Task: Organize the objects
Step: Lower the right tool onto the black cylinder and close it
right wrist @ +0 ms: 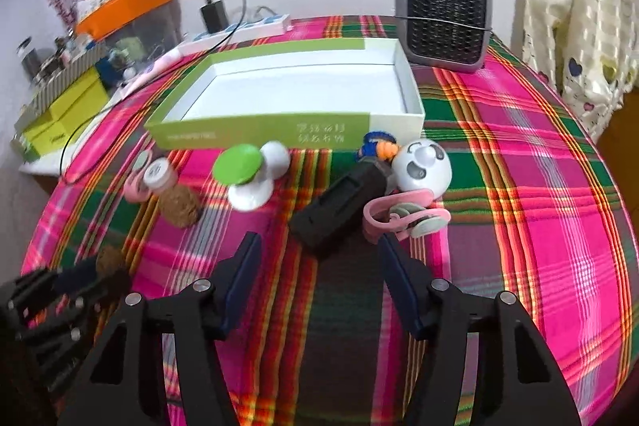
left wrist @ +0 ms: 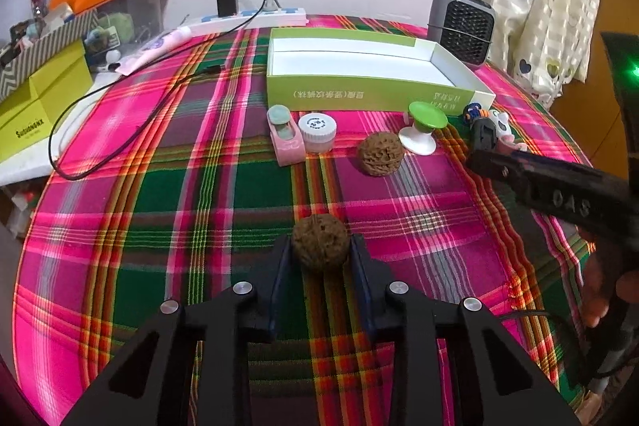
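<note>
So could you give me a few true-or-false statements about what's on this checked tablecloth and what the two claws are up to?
1. The left claw has a walnut between its fingers. True.
2. The green and white box already holds several items. False: its white inside is bare.
3. A second walnut lies on the cloth near the green-topped white stand. True.
4. The right claw is clamped on the panda-faced toy. False: its fingers stand apart with nothing gripped, and the toy lies beyond them.
5. The grey heater stands inside the box. False: it stands on the cloth behind the box's right corner.
</note>
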Tool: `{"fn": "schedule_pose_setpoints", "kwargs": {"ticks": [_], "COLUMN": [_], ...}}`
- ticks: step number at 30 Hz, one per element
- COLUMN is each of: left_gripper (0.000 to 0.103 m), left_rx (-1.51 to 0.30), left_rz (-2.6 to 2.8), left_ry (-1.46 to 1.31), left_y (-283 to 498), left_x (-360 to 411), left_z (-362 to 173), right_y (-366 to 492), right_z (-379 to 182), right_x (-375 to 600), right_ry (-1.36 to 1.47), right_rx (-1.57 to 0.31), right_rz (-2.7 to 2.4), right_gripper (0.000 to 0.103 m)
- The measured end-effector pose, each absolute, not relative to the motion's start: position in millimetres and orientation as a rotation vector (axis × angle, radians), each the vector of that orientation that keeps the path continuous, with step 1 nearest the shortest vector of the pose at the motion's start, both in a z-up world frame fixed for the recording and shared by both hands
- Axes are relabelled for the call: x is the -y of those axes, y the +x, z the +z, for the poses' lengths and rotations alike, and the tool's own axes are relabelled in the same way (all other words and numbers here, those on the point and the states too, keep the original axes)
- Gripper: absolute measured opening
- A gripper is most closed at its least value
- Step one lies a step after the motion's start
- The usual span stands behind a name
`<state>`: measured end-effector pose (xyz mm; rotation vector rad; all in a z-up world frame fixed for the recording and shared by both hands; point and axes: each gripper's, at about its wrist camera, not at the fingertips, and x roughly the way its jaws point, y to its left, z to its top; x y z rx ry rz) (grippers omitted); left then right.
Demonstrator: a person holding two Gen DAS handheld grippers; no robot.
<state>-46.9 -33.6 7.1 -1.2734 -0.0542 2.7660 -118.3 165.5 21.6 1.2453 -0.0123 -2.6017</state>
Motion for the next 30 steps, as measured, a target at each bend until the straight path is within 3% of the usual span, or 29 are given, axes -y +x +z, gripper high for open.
{"fn": "schedule_pose_setpoints", "kwargs": {"ticks": [5,16,30], "left_gripper": [0.027,0.027,0.027], "left_rx": [0.071,0.069,0.07], "left_rz": [2.758,2.759,2.761], "left_ry": [-1.269,-1.27,-1.273], "left_y": [-48.4,-48.4,-47.2], "left_x": [34.5,34.4,35.7], "left_z": [7.2,6.8,6.8], "right_y": [-127.9,-131.1,-102.5], "right_z": [21.0,16.0,16.9], "right_x": [-161.7,-161.7,-175.7], "right_ry": [1.265,1.294,1.271], "right_rx": [0.007,-0.028,-0.08], "right_rz": [-2.631,-2.642,-2.601], "right_gripper": [0.058,0.034,0.029]}}
